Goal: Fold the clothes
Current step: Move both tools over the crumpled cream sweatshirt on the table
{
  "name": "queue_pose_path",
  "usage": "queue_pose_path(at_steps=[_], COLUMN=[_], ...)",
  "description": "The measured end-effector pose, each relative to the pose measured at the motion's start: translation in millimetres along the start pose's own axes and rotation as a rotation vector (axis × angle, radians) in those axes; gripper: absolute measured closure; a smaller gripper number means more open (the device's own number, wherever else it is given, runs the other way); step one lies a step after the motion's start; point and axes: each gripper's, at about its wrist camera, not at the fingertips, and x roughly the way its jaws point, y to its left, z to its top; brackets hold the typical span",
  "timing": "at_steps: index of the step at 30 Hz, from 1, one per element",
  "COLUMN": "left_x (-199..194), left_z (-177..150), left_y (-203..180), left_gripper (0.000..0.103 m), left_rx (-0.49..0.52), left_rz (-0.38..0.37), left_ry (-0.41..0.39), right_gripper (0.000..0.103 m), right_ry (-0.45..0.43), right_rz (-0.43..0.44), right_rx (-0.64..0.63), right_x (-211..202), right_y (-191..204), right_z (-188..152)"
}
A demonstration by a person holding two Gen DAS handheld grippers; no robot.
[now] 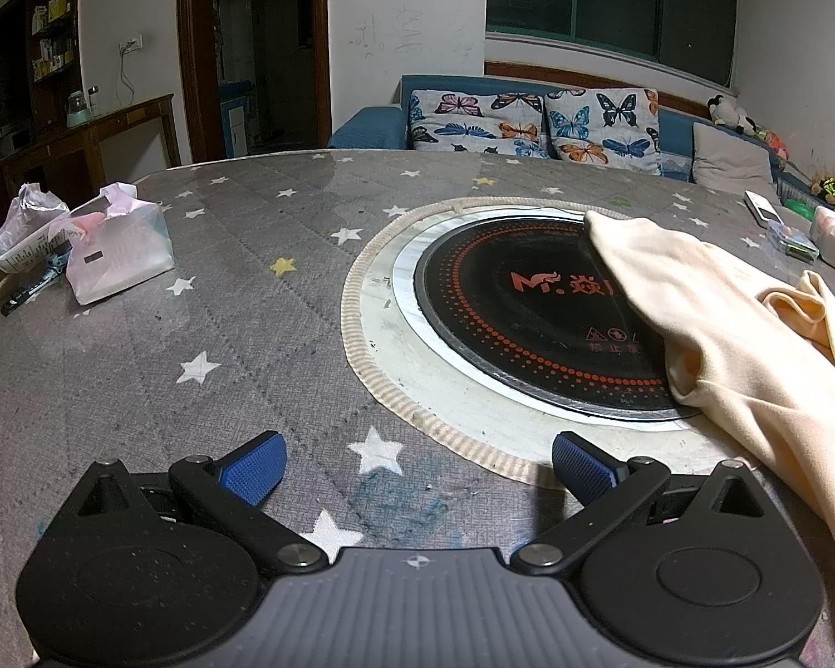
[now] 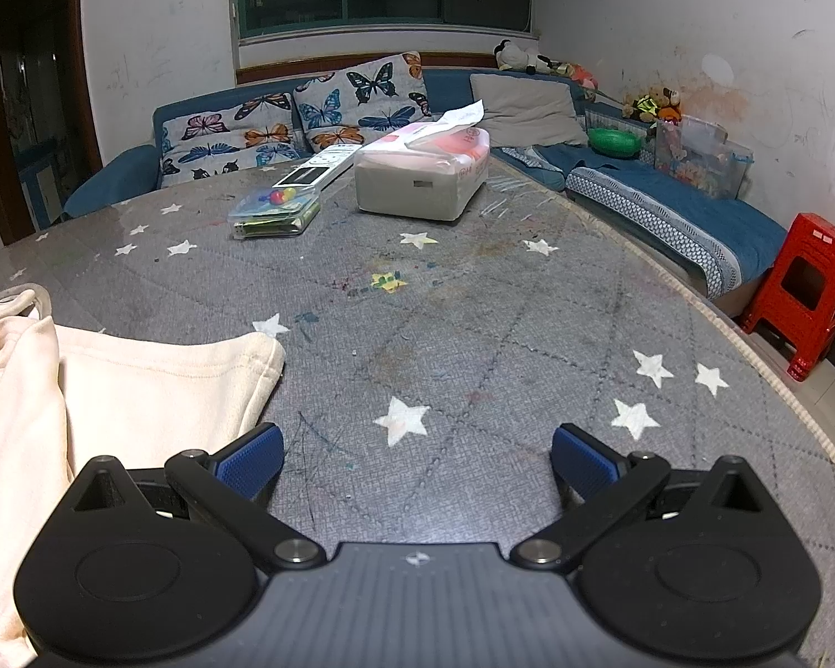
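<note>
A cream-coloured garment (image 1: 740,334) lies crumpled at the right of the left wrist view, draped over part of the black round cooktop (image 1: 517,312) set into the table. My left gripper (image 1: 417,467) hangs open over the grey star-patterned table cover (image 1: 222,334), left of the garment, with nothing between its blue pads. In the right wrist view the same garment (image 2: 111,389) lies at the left, its hem close to the left pad (image 2: 250,465). My right gripper (image 2: 417,462) is open over bare cover, apart from the cloth.
Two plastic bags (image 1: 111,256) and a dark pen-like object (image 1: 25,295) sit at the table's far left. A tissue pack (image 2: 423,172), a clear box of small items (image 2: 275,211) and a remote (image 2: 317,167) lie at the far side. A blue sofa (image 2: 668,206) and red stool (image 2: 801,289) stand beyond the edge.
</note>
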Motion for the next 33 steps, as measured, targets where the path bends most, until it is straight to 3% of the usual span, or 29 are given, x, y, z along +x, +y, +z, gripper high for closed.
queue_pose_path(at_steps=[7, 12, 21, 33], left_x=[-3.0, -14.1, -42.4, -70.0], left_z=[1.9, -5.7, -14.1, -30.6], left_y=[-4.3, -11.9, -32.2, -51.7], left_gripper=[0.0, 0.0, 0.0, 0.0], left_rx=[-0.005, -0.008, 0.006, 0.041], left_rz=[-0.009, -0.027, -0.06, -0.095], left_ry=[0.022, 0.026, 0.03, 0.034], right_gripper=[0.0, 0.0, 0.0, 0.0], right_ry=[0.008, -0.026, -0.033, -0.005], right_rz=[0.036, 0.056, 0.207, 0.332], right_rx=[-0.007, -0.086, -0.159, -0.265], right_x=[-13.6, -41.0, -97.5, -142.9], right_y=[0.5, 15.3, 35.9, 58.0], right_z=[-3.0, -8.1, -31.5, -65.4])
